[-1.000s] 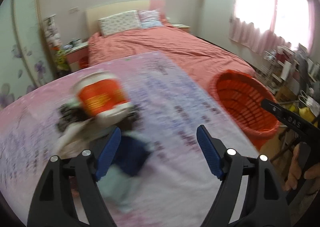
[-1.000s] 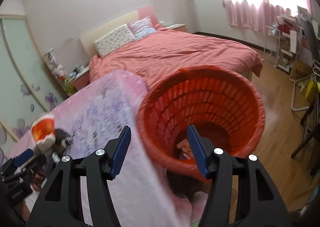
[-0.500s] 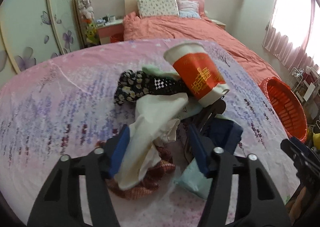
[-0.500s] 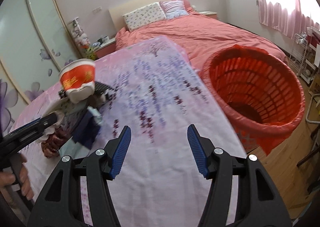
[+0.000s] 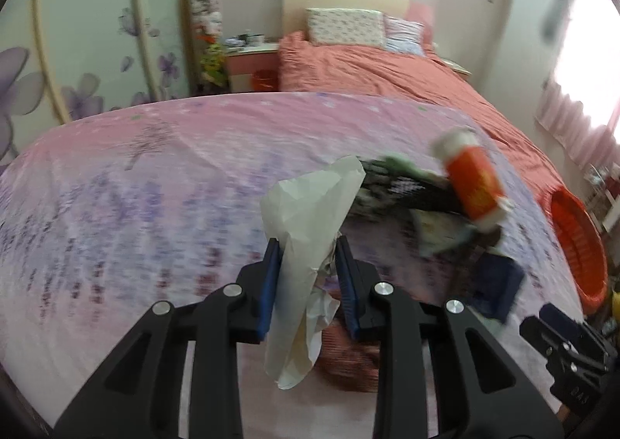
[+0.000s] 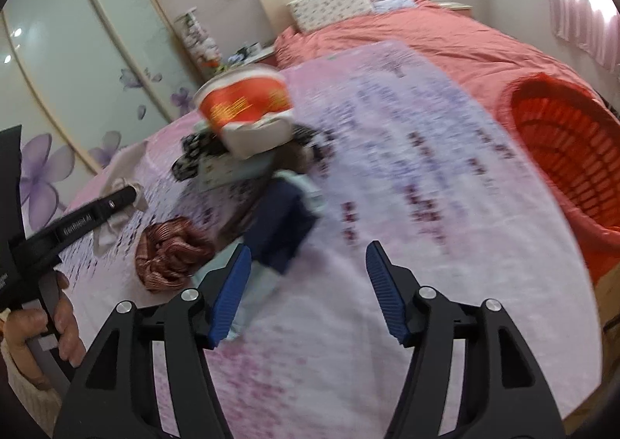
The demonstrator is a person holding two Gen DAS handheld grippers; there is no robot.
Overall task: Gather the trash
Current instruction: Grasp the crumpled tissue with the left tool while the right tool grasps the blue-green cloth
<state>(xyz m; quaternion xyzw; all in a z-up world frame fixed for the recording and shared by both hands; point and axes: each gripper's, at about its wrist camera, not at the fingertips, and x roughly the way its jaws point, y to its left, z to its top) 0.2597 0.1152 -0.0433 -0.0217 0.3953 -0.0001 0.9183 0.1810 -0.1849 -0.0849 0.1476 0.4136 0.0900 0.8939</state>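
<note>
left tongs (image 5: 306, 276) closing on white paper (image 5: 310, 214) | earlier empty, wide

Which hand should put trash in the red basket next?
Left. The left gripper is closing around the crumpled white paper. The right gripper has nothing between its opening jaws, though the red basket is near.

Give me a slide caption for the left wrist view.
Left gripper fingers closing on crumpled white paper beside a trash pile on the purple floral sheet.

A pink floral-sheeted bed (image 6: 426, 206) is carrying a heap: red paper cup (image 6: 248, 105); dark cloths (image 6: 279, 229); reddish-brown bundle (image 6: 170, 253).
</note>
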